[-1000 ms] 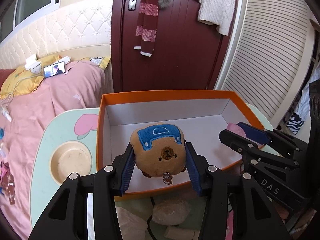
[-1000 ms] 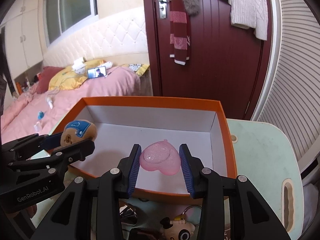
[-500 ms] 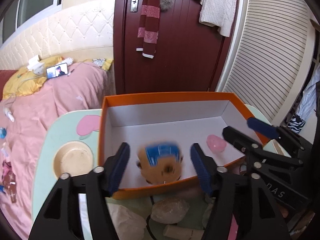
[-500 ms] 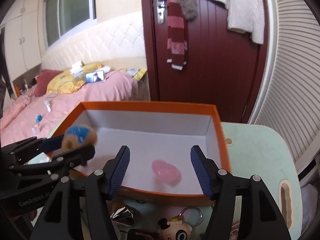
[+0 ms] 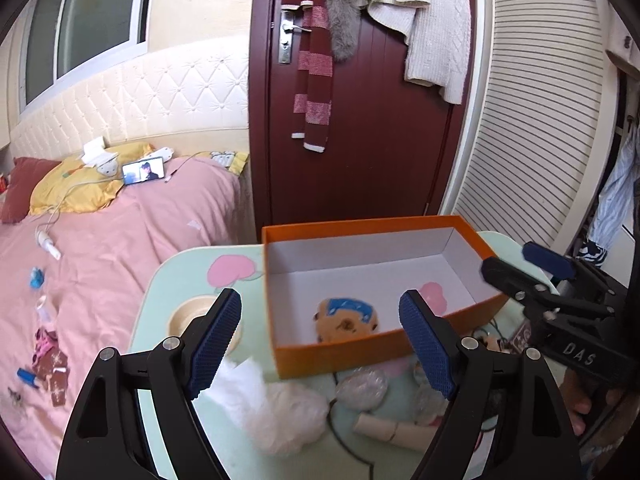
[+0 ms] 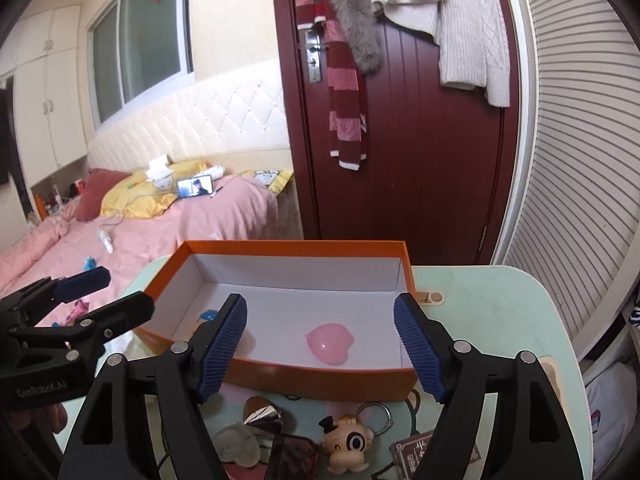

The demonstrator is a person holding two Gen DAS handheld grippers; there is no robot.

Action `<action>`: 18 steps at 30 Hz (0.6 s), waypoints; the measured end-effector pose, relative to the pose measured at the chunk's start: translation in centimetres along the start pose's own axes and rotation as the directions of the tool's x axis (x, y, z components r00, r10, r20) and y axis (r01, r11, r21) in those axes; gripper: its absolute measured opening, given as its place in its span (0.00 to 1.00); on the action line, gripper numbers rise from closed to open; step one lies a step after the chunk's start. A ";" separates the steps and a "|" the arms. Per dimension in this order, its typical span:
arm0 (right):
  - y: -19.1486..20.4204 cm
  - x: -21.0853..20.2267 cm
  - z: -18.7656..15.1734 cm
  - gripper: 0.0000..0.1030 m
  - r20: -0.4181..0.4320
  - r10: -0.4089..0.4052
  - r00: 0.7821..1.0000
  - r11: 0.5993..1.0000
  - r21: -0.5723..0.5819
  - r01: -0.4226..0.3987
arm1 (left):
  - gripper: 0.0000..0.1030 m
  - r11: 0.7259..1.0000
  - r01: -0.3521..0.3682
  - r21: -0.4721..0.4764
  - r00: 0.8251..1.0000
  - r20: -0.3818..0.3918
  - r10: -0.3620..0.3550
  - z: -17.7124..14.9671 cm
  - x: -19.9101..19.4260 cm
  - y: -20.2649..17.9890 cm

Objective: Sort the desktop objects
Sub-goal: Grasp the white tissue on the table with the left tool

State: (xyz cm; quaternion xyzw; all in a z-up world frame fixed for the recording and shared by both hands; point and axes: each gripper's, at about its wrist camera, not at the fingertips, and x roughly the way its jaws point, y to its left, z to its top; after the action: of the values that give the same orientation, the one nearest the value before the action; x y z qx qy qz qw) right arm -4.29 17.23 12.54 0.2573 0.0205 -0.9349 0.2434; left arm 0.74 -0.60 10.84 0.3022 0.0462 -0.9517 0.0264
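Hovering just short of the box (image 5: 472,236), both grippers are empty with jaws spread wide: the left gripper (image 5: 320,344) sits above the box's near-left corner, the right gripper (image 6: 320,346) above its near wall. Inside the box, the bear (image 5: 347,320) lies against the near wall, face up, brown with a blue cap, soft and a bit blurred; the heart (image 6: 330,343) rests on the white floor toward the right end, glossy translucent pink, well apart from the bear. Now for the risks! Just in front of the box the table (image 6: 488,320) is crowded: a silver cone (image 6: 264,416), a cartoon keyring (image 6: 350,442), a grey pad (image 6: 236,446), a dark pouch (image 6: 292,460), and on the left side a white fluff ball (image 5: 276,412), a crinkly wrapped lump (image 5: 362,386) and a paper roll (image 5: 394,428). Dropping a wide-open gripper into that pile could shove a neighbour aside or pinch two things at once. The keyring's metal loop sits close to the box wall, so a low swing could snag it or nudge the light box. And the two grippers work near each other here; crossing paths could knock fingers together.
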 end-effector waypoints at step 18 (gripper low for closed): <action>-0.8 -4.7 -7.2 1.00 -0.069 0.115 0.991 0.978 0.184 -0.101 | 0.79 0.983 -0.035 -0.178 0.990 -0.142 0.009 -6.9 0.4 5.2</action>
State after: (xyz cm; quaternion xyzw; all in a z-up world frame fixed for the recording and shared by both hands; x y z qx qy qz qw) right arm 2.24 21.17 8.55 0.3157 -0.0683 -0.9075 0.2686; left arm 4.75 -5.04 4.60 0.3653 0.1303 -0.9197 0.0608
